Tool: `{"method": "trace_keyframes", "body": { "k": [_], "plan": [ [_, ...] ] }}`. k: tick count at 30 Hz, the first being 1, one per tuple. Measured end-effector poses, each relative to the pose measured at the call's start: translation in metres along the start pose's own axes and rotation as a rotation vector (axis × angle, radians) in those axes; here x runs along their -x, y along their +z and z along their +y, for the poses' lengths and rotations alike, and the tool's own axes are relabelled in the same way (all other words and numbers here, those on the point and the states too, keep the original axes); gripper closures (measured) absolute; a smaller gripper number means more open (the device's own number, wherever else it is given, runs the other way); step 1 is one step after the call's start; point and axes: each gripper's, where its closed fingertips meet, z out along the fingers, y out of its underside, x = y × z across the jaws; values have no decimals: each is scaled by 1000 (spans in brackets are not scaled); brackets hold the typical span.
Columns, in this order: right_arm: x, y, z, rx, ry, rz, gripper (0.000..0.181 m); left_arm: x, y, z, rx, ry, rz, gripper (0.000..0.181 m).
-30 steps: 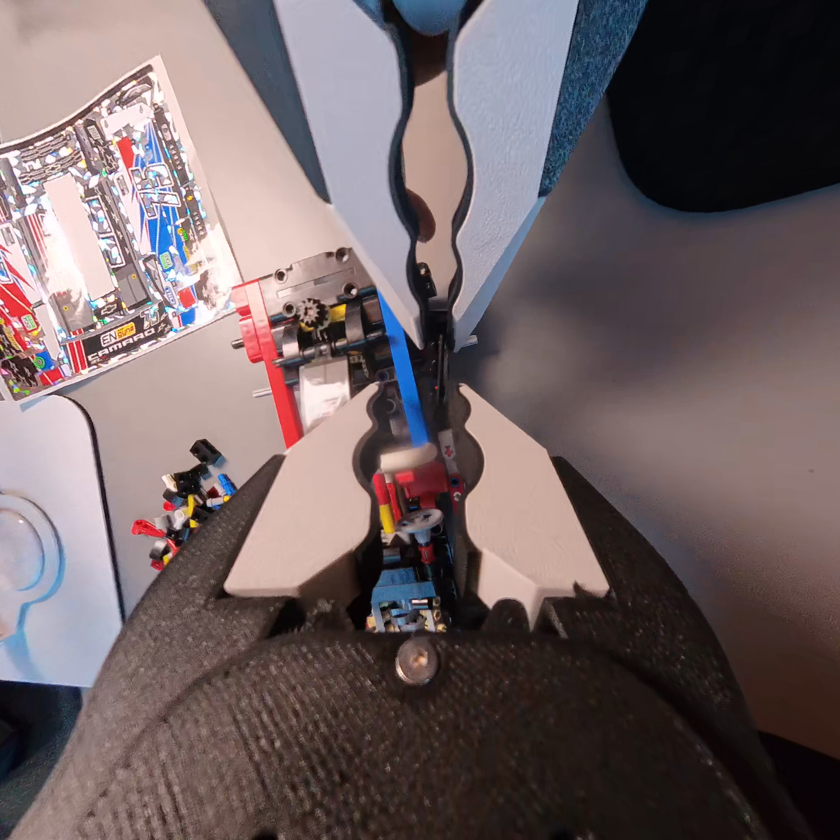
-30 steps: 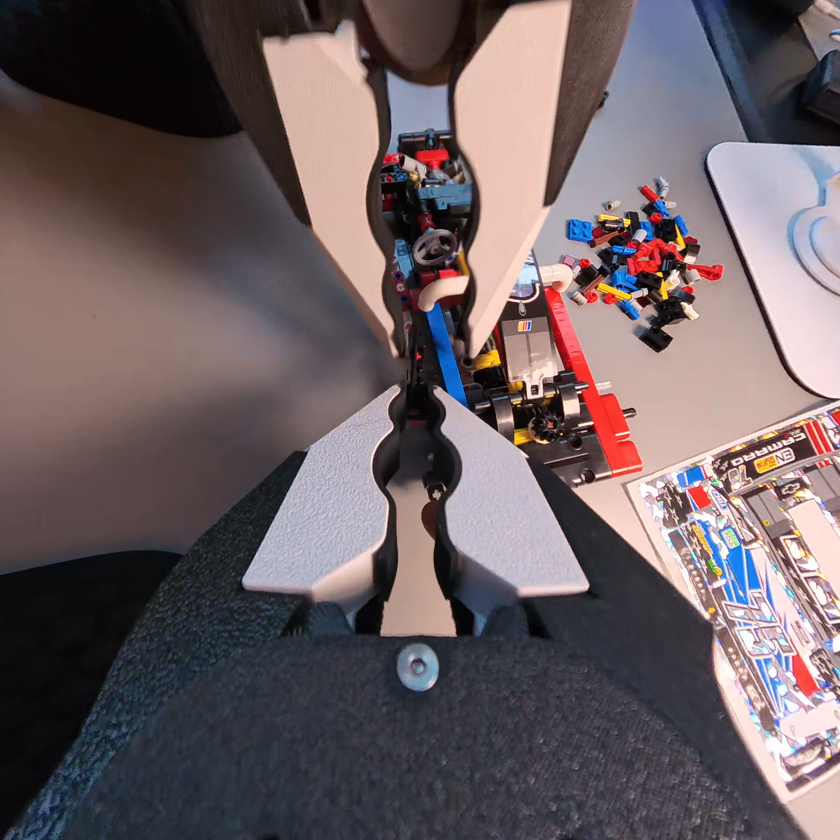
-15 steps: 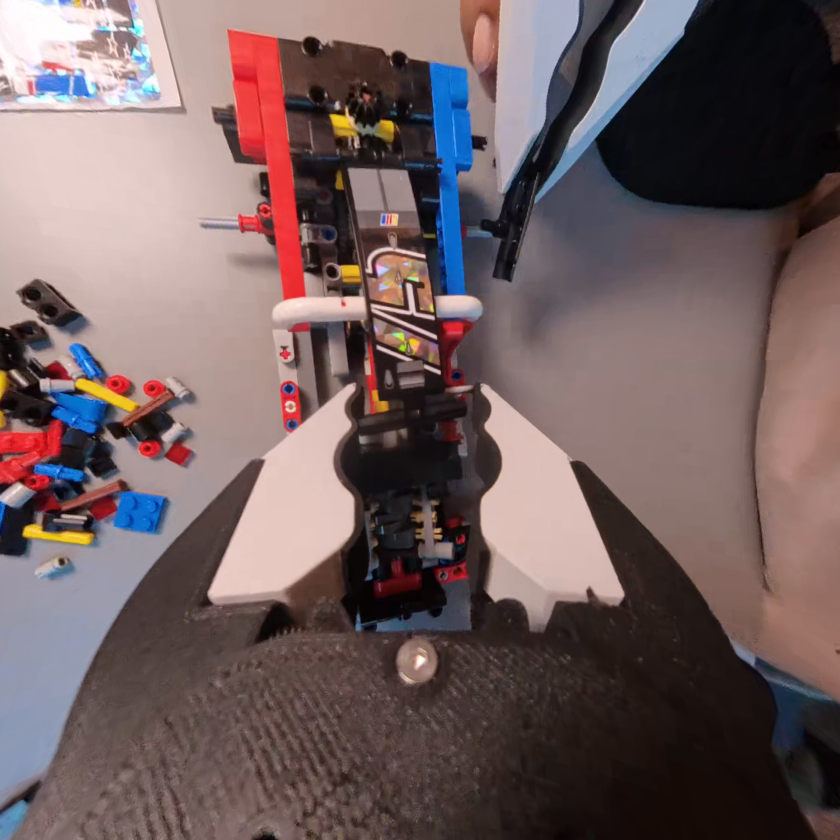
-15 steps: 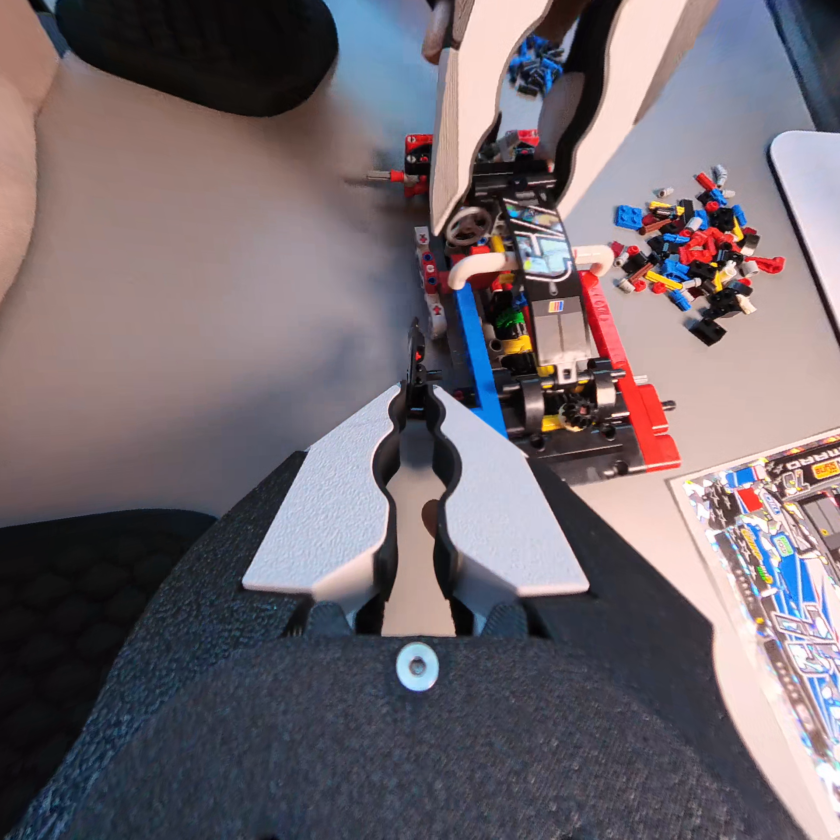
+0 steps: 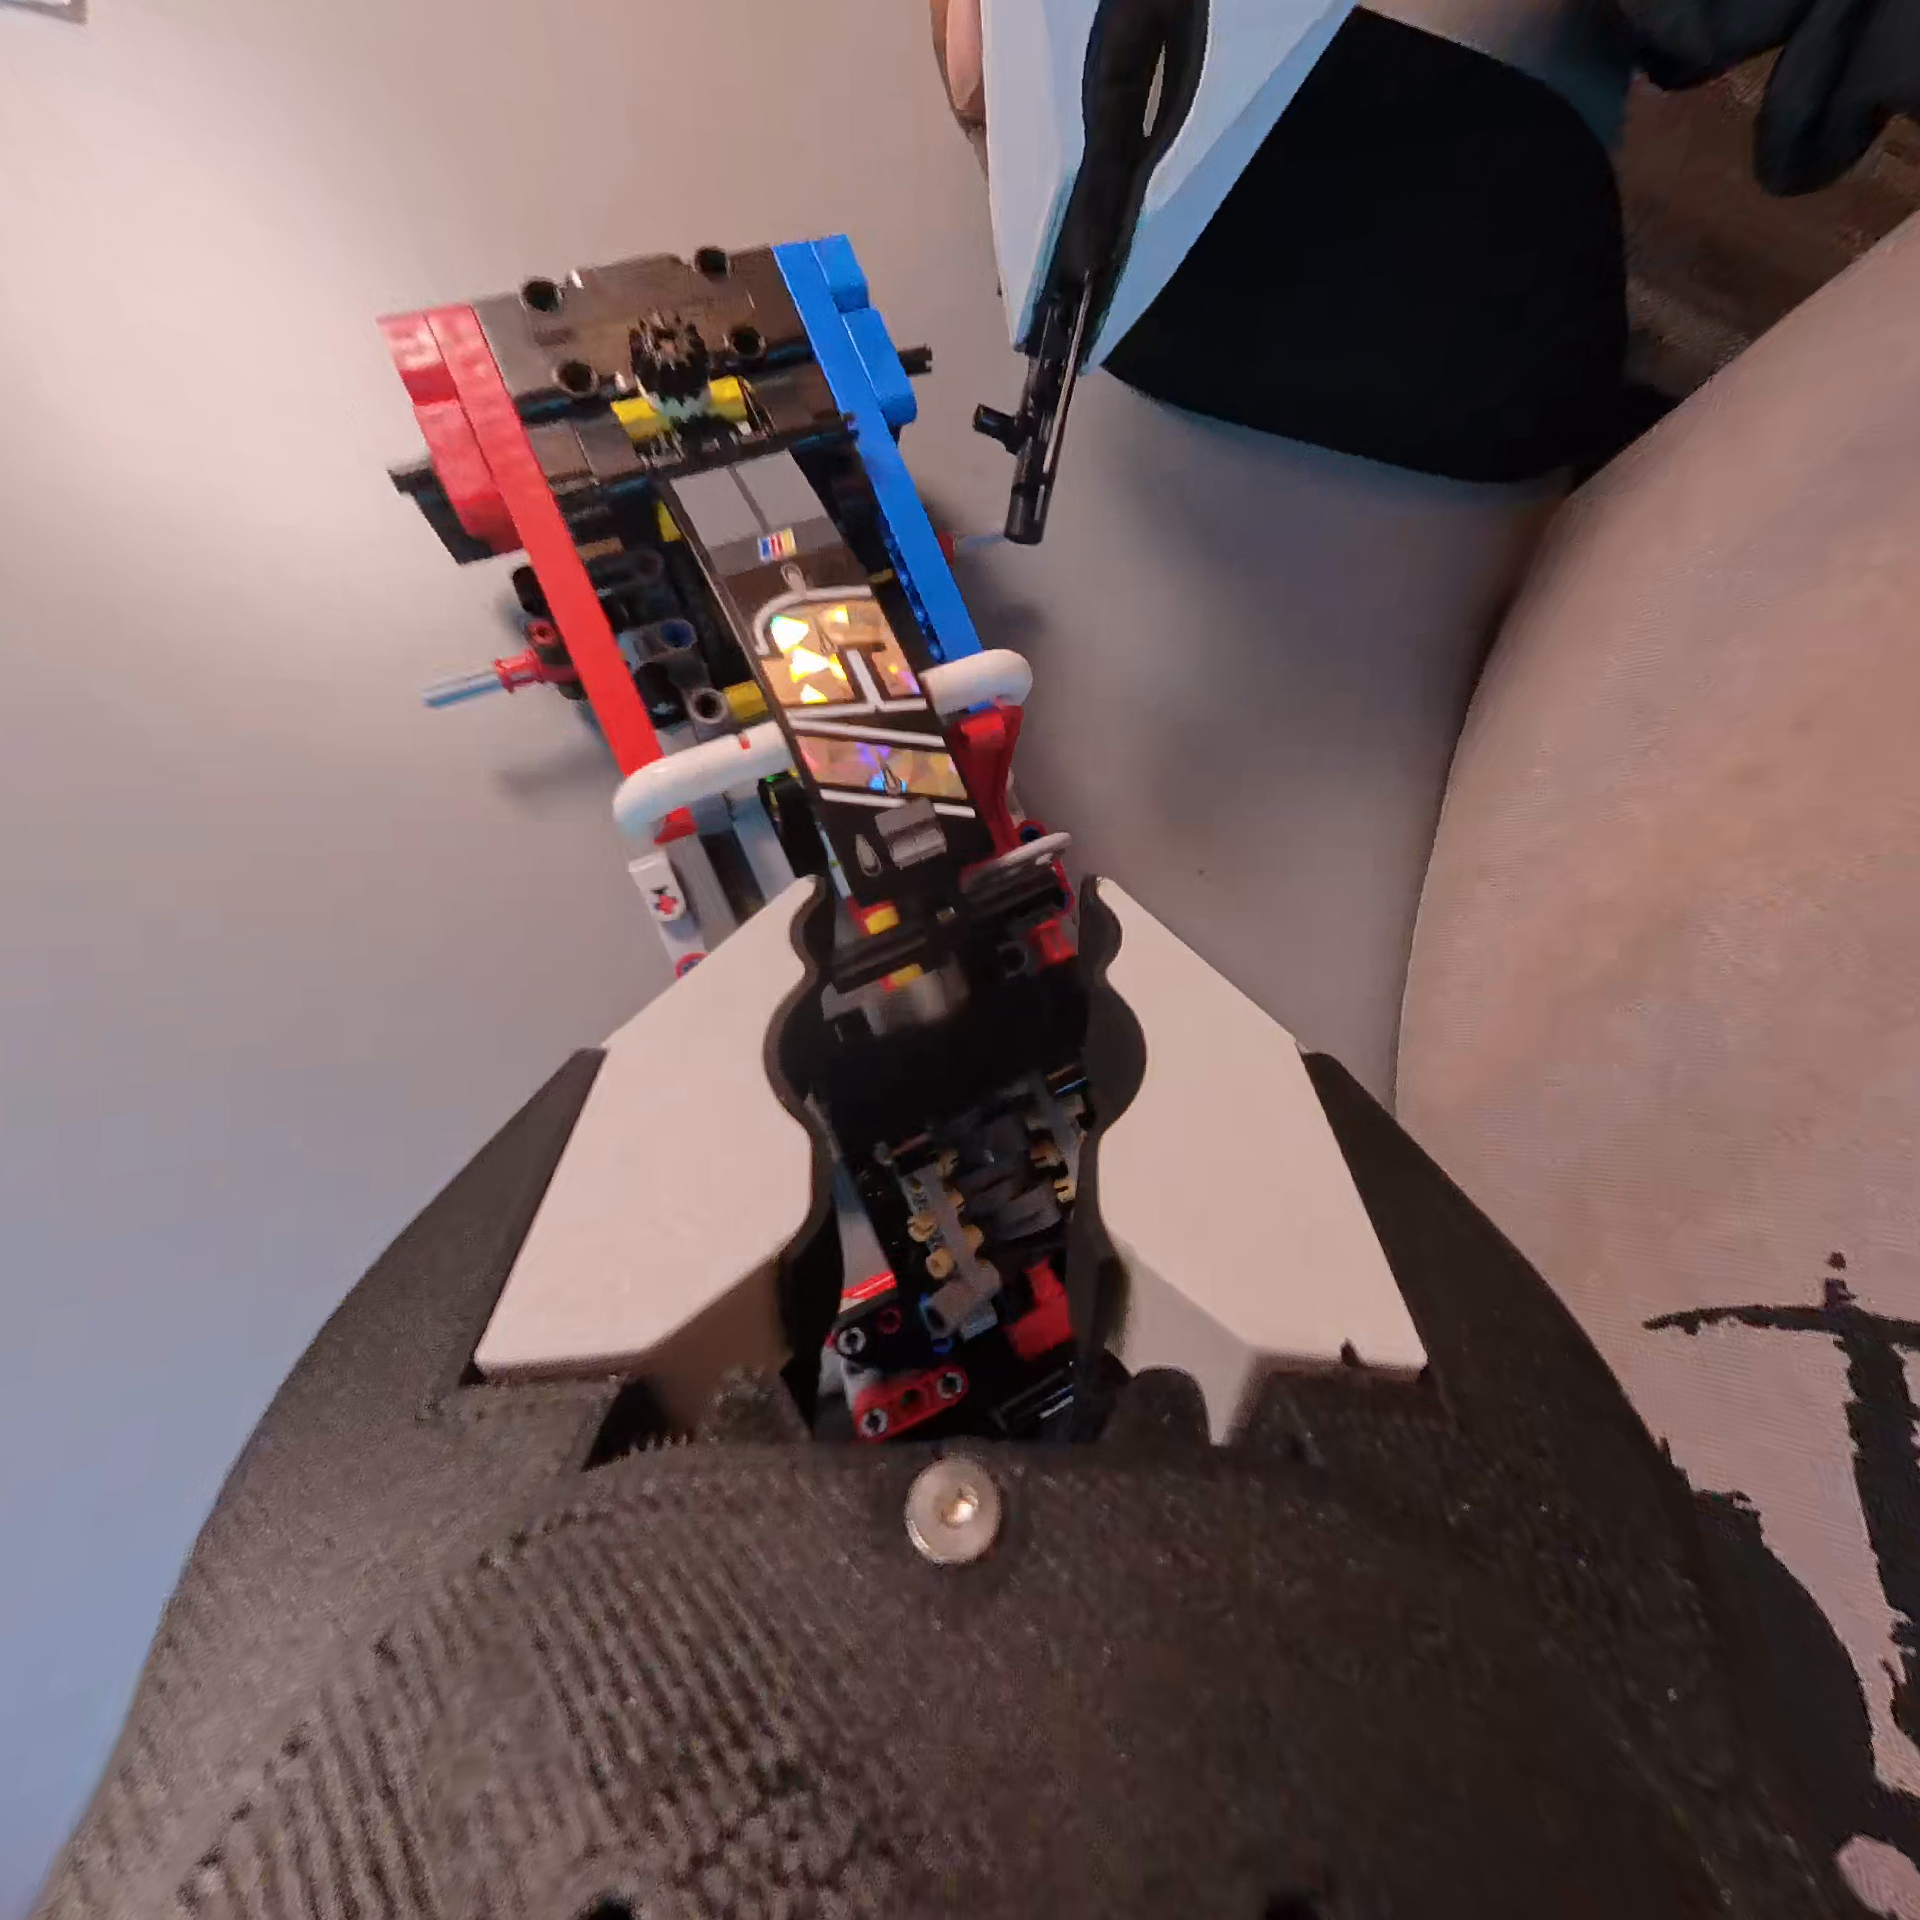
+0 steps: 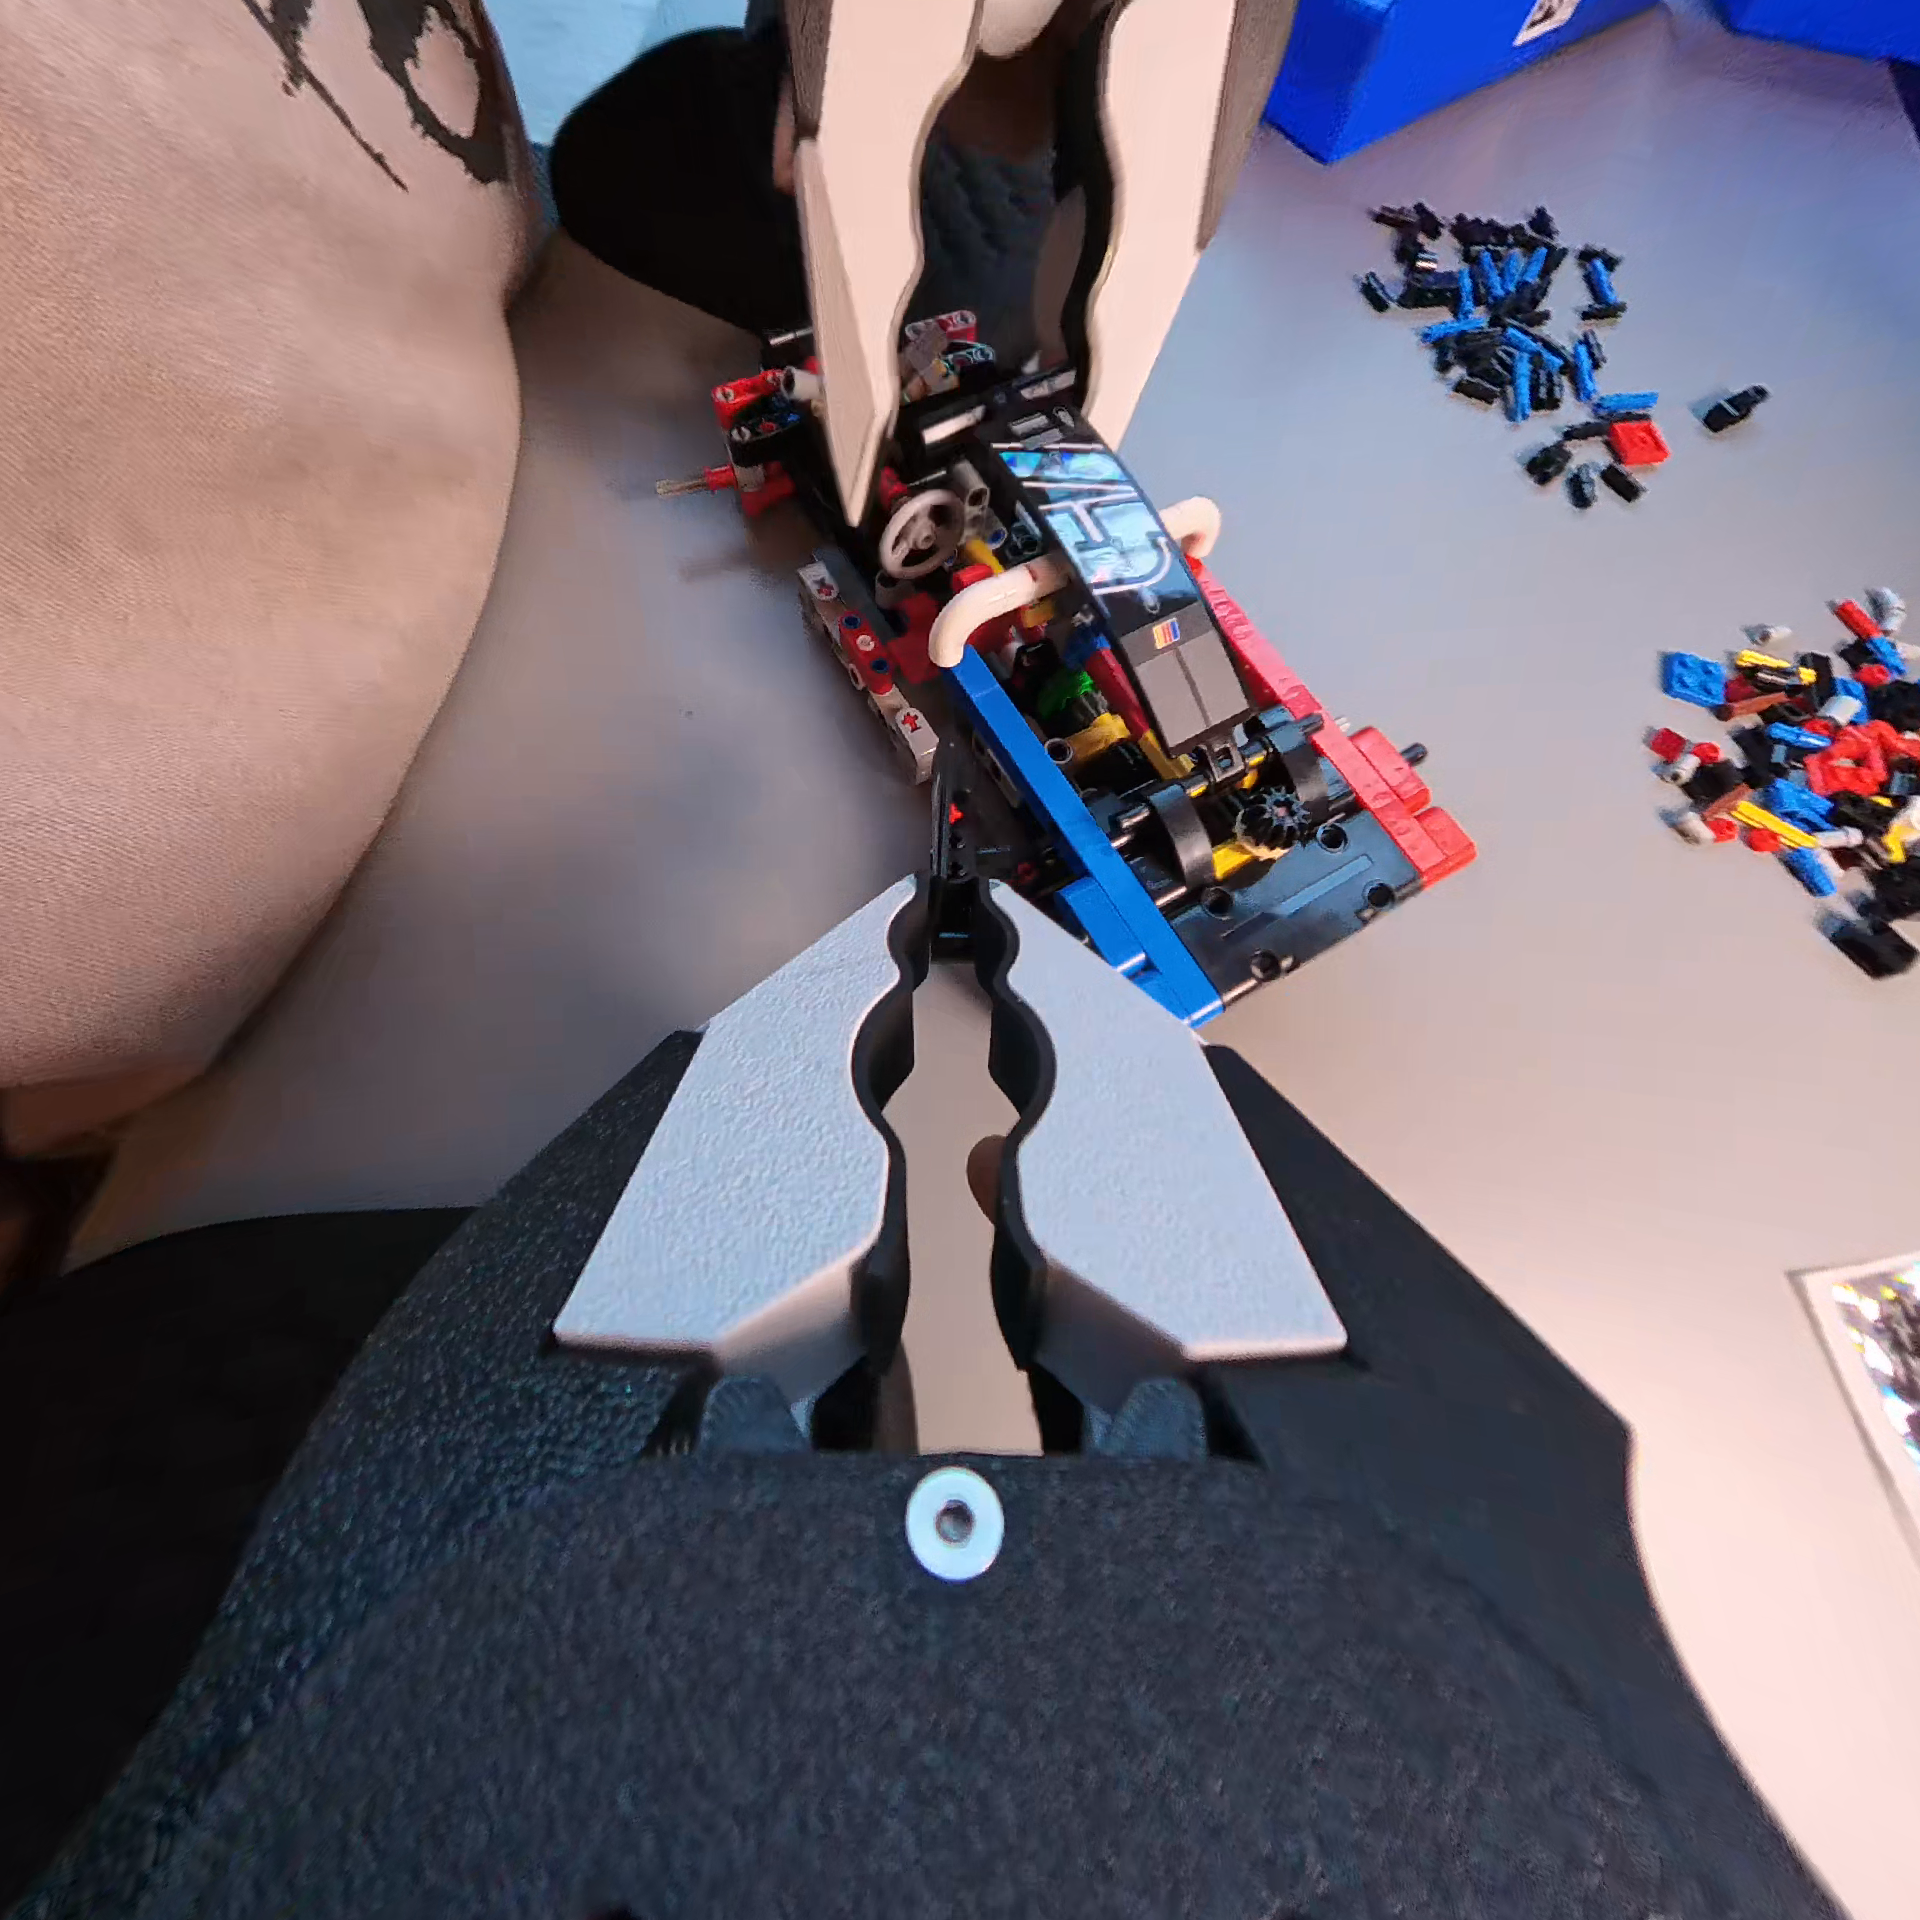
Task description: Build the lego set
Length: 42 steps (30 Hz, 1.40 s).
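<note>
I had the left gripper (image 5: 951, 914) clamped across the near end of the lego car (image 5: 727, 582), jaws spread about the chassis width, its long axis running away from me toward the far red-and-blue end. My right gripper (image 6: 951, 894) had its jaws pinched narrow on a slim black beam (image 6: 951, 821), hanging just beside the car's blue rail (image 6: 1081, 831), on its left in the right wrist view. Judging by that, the beam needed to go sideways onto that blue flank, right gripper nearest. Loose pieces (image 6: 1808, 748) lay far right on the table (image 6: 1455, 1091); a blue box (image 6: 1403, 62) sat beyond, contents hidden.
</note>
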Motion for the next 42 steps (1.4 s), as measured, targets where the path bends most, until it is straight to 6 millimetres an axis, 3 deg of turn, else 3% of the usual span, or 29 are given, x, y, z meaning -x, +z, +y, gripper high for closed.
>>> {"method": "trace_keyframes", "body": {
  "k": [3, 5, 13, 17, 25, 31, 36, 42],
  "plan": [
    [8, 3, -6, -12, -12, -38, 176, -1, -23, -14, -72, 43, 3, 132],
    [9, 7, -10, -8, -37, -74, 176, 1, -26, -27, -102, 56, 23, 129],
    [-4, 16, -5, 93, -92, -227, 176, -12, 17, -54, 15, 222, 22, 131],
    [-8, 17, -3, 89, -84, -270, 176, -8, 30, -51, 97, 280, -40, 142],
    [-18, 23, -5, 68, -68, -242, 176, 15, 35, -33, 344, 341, -187, 140],
    [-28, 22, -7, 16, -35, -190, 176, 26, 34, -30, 388, 365, -184, 152],
    [-26, 15, -8, 13, -33, -155, 176, 24, 32, -27, 435, 490, -111, 156],
    [-8, 17, -9, 26, -18, -133, 176, 6, 32, -25, 431, 769, 144, 154]
  ]
}}
